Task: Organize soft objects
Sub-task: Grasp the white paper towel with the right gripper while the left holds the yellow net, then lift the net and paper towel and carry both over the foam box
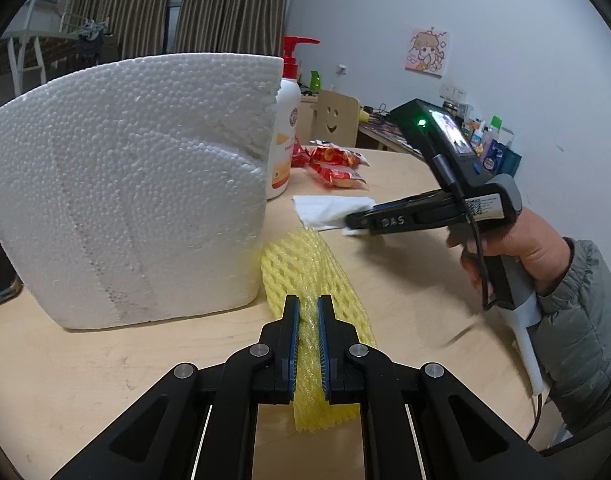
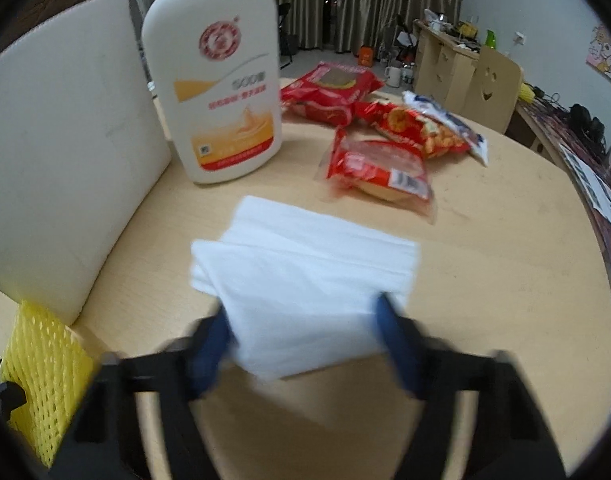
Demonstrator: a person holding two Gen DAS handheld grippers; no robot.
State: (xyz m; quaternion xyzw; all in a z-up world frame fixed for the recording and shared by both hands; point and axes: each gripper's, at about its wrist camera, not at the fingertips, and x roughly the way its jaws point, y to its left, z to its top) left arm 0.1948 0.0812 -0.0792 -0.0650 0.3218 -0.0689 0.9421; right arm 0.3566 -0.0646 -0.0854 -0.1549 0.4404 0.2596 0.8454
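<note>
A yellow foam net sleeve (image 1: 301,264) lies on the wooden table (image 1: 105,360) beside a big white styrofoam block (image 1: 125,184). My left gripper (image 1: 308,300) is shut on the sleeve's near end, which is squeezed thin between the blue pads. A folded white tissue (image 2: 305,264) lies flat further right. My right gripper (image 2: 303,312) points down over its near part, one blurred blue pad at each side edge, and the tissue is not bunched. In the left wrist view the right gripper (image 1: 351,224) has its tips at the tissue (image 1: 329,206).
A white lotion bottle (image 2: 221,100) with a red pump stands behind the tissue next to the styrofoam block (image 2: 61,160). Several red snack packets (image 2: 377,160) lie at the back right. A phone (image 1: 1,280) lies left of the block. A person's hand (image 1: 517,248) holds the right gripper.
</note>
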